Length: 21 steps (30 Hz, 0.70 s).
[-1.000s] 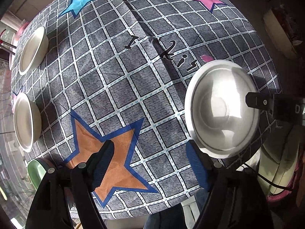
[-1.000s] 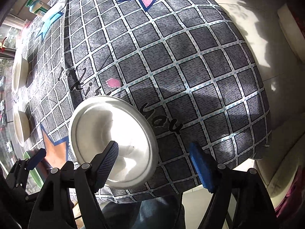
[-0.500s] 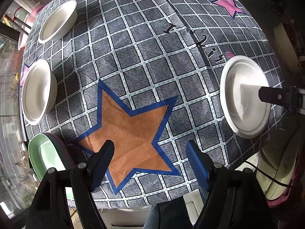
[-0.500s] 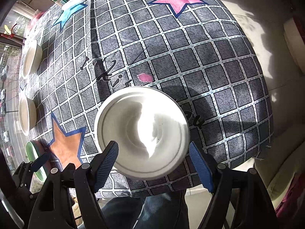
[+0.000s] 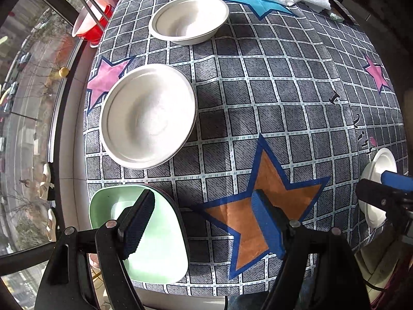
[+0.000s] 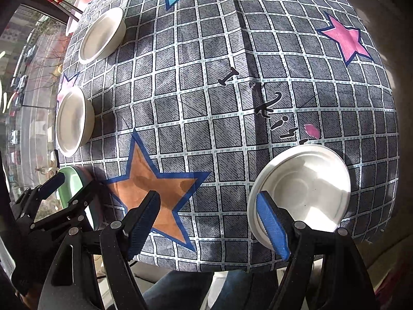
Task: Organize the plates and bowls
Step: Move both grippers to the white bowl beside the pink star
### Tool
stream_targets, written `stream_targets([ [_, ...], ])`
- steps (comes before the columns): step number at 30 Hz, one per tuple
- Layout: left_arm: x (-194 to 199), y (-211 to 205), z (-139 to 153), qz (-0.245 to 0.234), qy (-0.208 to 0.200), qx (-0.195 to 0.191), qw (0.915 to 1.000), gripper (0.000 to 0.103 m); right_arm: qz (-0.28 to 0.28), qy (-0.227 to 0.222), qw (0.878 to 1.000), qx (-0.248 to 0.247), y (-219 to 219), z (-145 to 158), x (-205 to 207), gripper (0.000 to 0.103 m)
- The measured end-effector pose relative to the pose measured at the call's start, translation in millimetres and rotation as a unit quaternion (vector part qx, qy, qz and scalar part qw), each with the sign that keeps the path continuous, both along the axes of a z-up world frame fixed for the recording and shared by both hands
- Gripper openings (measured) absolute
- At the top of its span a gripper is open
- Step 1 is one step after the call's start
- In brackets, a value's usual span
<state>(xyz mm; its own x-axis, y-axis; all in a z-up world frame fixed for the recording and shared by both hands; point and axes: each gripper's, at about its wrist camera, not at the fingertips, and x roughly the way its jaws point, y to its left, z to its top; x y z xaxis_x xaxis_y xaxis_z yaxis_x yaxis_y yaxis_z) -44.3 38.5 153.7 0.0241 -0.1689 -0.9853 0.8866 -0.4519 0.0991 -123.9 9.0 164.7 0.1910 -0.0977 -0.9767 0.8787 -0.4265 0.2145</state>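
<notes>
Your table (image 5: 258,98), checked star cloth: white bowls (image 5: 148,115) at 9 and 11, green dish (image 5: 155,240) at 7, stacked white bowls (image 6: 307,188) at 4.

Bright daylight from the window (image 5: 28,108) on the left. Soft patchy shadows across the cloth (image 5: 258,98); glare on the near-right bowl (image 6: 317,206). Both views sharp, no blur. Heavy fisheye: grid lines bow outward, corners vignette to black. Claws underexposed, near-black.
</notes>
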Motion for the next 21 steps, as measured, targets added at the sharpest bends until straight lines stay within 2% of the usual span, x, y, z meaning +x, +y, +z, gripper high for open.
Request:
stream_targets([
  [4, 70, -58, 32, 0.056, -0.006, -0.014, 0.9983, 0.080, 0.043, -0.010, 0.999, -0.003, -40, -4, 39, 0.078],
  [10, 114, -111, 38, 0.116, -0.016, -0.032, 0.9926, 0.080, 0.071, -0.029, 0.997, 0.001, -99, -18, 85, 0.078],
  [15, 123, -143, 10, 0.129, -0.031, -0.026, 0.9908, 0.080, 0.095, -0.019, 0.995, 0.002, -137, -28, 112, 0.078],
  [21, 126, -174, -24, 0.130, -0.035, -0.010, 0.9908, 0.080, 0.099, -0.017, 0.995, 0.010, -161, -48, 126, 0.078],
])
